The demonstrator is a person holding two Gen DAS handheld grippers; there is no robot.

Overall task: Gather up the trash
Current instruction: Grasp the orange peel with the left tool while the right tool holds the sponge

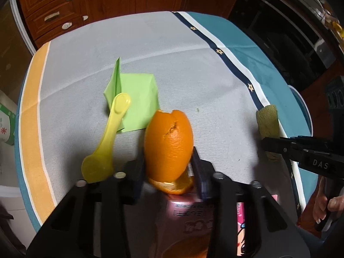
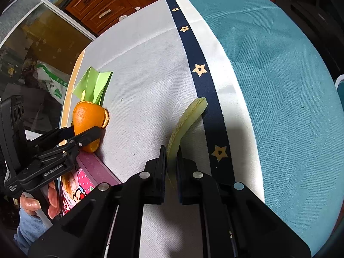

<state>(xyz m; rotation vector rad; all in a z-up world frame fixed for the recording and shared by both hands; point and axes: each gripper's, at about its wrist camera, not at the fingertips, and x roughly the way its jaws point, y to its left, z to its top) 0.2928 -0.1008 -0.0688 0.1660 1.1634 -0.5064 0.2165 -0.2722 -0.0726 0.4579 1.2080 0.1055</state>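
My left gripper point(image 1: 168, 161) is shut on an orange peel point(image 1: 168, 144) and holds it above a pink carton point(image 1: 189, 219). In the right wrist view the left gripper point(image 2: 86, 133) and the orange peel point(image 2: 86, 114) show at the left, over the pink carton point(image 2: 86, 172). My right gripper point(image 2: 171, 152) is shut on a pale green melon rind point(image 2: 185, 120), held above the tablecloth. In the left wrist view the rind point(image 1: 267, 121) sticks up from the right gripper point(image 1: 273, 145) at the right.
A folded green paper point(image 1: 135, 99) and a yellow plastic spoon point(image 1: 107, 137) lie on the grey tablecloth point(image 1: 172, 53). The green paper point(image 2: 94, 81) also shows in the right wrist view. Wooden drawers point(image 1: 49, 10) stand behind the table. The table edge curves at the right point(image 2: 301, 107).
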